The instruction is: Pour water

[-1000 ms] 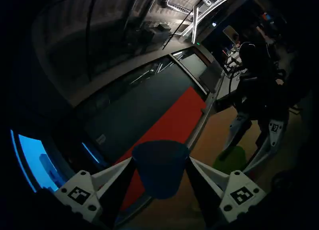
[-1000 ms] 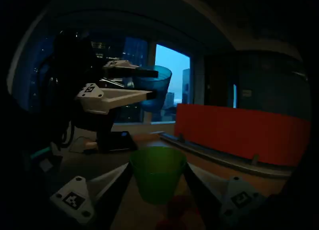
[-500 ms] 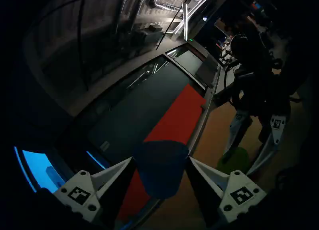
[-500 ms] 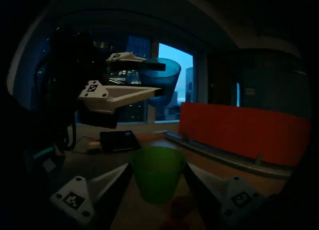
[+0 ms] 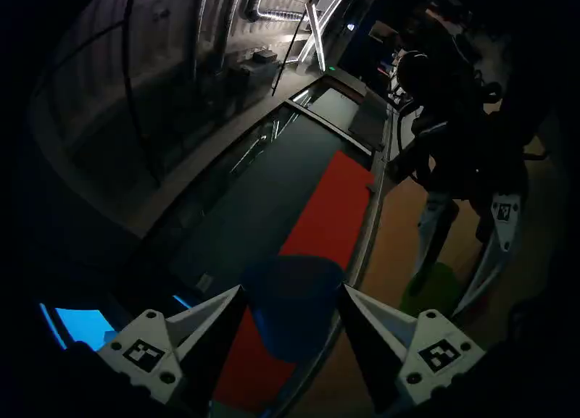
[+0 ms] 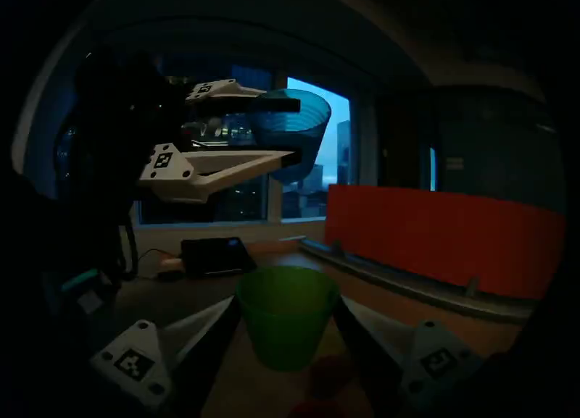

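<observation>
The left claw [image 5: 291,291] clamps the blue cup [image 5: 293,316] between its fingers, the right claw [image 6: 288,301] likewise the green cup [image 6: 286,324].

Clear gap separates blue cup [image 6: 306,132] from green cup [image 6: 288,316]

The white left claw [image 5: 290,291] bears black-and-white square markers [image 5: 143,354]; the blue cup [image 5: 292,324] is plain; so is the green cup [image 6: 288,324]; the panel [image 6: 442,237] is red; the surface [image 5: 402,233] is brown.

Rolled sideways behind a blue plastic cup [image 5: 290,309], the left gripper view shares the red partition panel [image 5: 330,201] with the level right gripper view.
</observation>
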A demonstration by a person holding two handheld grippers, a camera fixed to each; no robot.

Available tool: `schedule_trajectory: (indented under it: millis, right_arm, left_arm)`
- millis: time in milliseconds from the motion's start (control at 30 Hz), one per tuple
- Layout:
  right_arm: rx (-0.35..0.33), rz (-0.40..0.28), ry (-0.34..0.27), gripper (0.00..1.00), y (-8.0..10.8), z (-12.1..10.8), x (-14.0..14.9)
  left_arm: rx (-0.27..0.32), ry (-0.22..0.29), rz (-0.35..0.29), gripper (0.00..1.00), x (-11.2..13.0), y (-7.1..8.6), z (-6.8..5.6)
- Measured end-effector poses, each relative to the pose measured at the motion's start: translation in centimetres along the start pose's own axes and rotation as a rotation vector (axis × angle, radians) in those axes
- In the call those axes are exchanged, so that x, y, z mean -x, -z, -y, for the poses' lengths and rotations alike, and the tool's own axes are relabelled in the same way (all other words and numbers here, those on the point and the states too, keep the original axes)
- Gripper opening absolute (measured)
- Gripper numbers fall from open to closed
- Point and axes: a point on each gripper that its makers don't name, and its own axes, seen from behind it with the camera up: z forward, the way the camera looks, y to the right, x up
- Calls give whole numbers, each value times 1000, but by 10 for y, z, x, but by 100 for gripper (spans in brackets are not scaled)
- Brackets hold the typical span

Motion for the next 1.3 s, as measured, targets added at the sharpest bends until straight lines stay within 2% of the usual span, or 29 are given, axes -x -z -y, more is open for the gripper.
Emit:
schedule_trajectory:
  millis: [767,1300]
  right_arm:
    - [3,3,4,91,2,-3,0]
    - [2,1,12,91,5,-2,-2]
  left_arm:
    - [-24,-136,-7,85,-8,-3,10]
    - [-31,-192,-6,85,-10,-1,9]
